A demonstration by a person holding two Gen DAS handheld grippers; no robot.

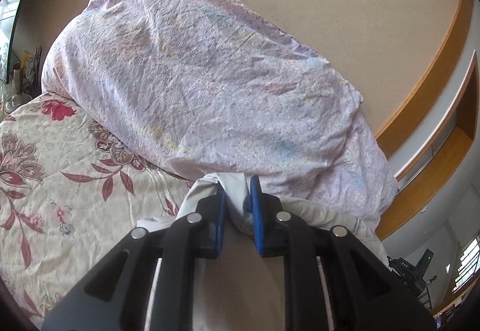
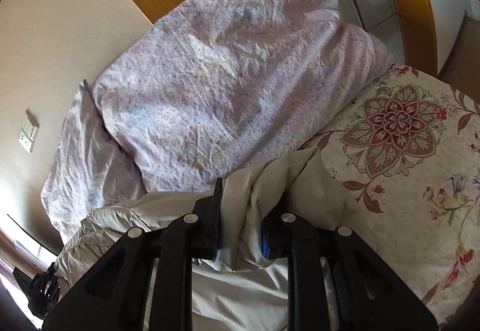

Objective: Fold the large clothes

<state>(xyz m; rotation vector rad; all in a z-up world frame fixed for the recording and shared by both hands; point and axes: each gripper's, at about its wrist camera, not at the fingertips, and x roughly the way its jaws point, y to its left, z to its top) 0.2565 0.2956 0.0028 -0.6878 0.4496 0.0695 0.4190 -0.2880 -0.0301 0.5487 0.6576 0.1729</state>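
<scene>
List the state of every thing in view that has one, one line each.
Left tongs: shut on the pale grey garment.
Right tongs: shut on the pale grey garment.
Pale grey garment: bunched, not yet folded, gripped by both tongs.
Lilac quilt: piled in a crumpled heap against the wall.
Floral bedsheet: spread flat, lightly wrinkled.

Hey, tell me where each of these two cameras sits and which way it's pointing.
Left wrist: on the left tool, facing the lilac bedding pile against the beige wall; its blue pads pinch the white garment.
Right wrist: on the right tool, facing the same pile from the other side; garment bunched between its fingers.
Shared: pile, garment, floral bedspread.
</scene>
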